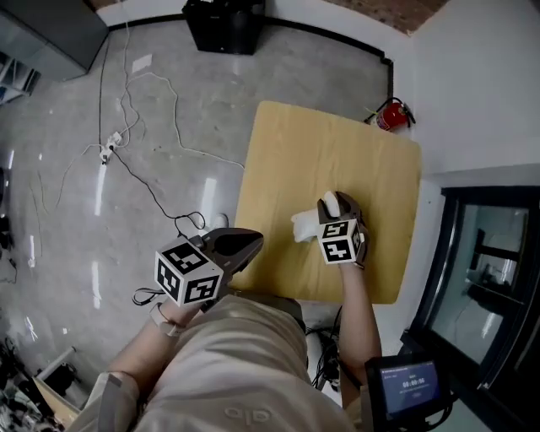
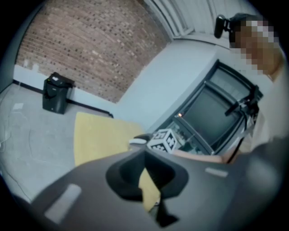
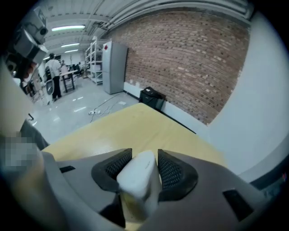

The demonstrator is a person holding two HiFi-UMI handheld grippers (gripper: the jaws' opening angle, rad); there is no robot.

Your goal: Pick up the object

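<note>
A white, rounded, soap-like object (image 3: 137, 178) is clamped between the ribbed pads of my right gripper (image 3: 143, 167), which is shut on it. In the head view the right gripper (image 1: 331, 201) hovers over the near right part of the light wooden table (image 1: 321, 143), and the white object (image 1: 304, 226) sticks out to its left. I cannot tell whether it still touches the tabletop. My left gripper (image 1: 246, 245) hangs at the table's near left edge. Its jaws stand together with nothing between them, and the left gripper (image 2: 146, 173) shows only a sliver of table through them.
A red fire extinguisher (image 1: 391, 116) stands by the wall past the table's far right corner. A black box (image 1: 224, 24) sits on the concrete floor beyond the table. Cables (image 1: 135, 143) run across the floor at left. A glass-fronted cabinet (image 1: 489, 270) is at right.
</note>
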